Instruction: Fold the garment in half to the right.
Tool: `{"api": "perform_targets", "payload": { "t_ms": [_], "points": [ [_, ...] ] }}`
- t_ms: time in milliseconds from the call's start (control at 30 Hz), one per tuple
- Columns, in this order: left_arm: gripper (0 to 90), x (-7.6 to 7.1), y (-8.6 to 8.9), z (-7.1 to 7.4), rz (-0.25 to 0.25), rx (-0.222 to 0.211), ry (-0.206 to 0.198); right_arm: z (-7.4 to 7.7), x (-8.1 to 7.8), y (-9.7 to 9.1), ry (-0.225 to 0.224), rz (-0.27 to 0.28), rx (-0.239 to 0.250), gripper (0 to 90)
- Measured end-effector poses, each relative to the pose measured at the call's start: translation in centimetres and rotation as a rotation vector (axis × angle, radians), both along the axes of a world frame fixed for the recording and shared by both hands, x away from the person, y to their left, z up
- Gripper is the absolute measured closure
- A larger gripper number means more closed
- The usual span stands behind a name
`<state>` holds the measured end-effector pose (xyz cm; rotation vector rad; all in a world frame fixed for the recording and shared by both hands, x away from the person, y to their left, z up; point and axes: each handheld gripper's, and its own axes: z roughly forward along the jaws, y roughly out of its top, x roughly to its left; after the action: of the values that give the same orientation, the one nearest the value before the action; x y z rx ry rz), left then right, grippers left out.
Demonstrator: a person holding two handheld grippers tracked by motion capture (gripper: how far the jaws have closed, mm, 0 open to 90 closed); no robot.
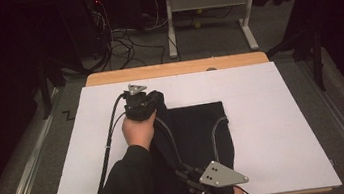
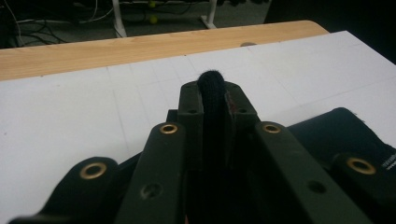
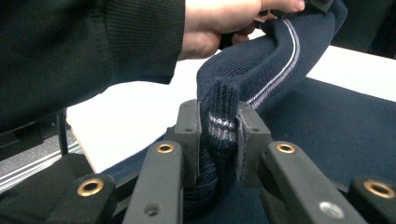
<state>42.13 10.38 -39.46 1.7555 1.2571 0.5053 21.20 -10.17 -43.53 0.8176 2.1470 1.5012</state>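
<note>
Over white board (image 1: 273,114), both tools (image 1: 147,100) grip garment (image 1: 199,128).

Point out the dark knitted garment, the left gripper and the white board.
dark knitted garment (image 1: 197,129), high view, flat middle of the cloth.
left gripper (image 2: 214,93), left gripper view, between its fingertips, shut on the garment's fold.
white board (image 1: 273,114), high view, bare right part.

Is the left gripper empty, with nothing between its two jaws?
No, in the left gripper view the left gripper is shut on a fold of the dark knitted garment, which sticks out above its jaws.
</note>
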Motion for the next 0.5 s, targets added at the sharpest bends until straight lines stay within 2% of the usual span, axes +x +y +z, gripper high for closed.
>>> {"api": "perform_targets", "payload": {
  "t_ms": [300,500],
  "points": [
    [76.5,0.1,-2.7,-0.4,-0.038,-0.001,0.009,-0.6,-0.4,-1.7,0.008,-0.027,-0.007,75.0],
    [76.4,0.1,-3.7,-0.8,-0.049,0.006,0.019,-0.9,-0.9,-2.5,-0.006,-0.046,-0.038,74.8]
  ]
}}
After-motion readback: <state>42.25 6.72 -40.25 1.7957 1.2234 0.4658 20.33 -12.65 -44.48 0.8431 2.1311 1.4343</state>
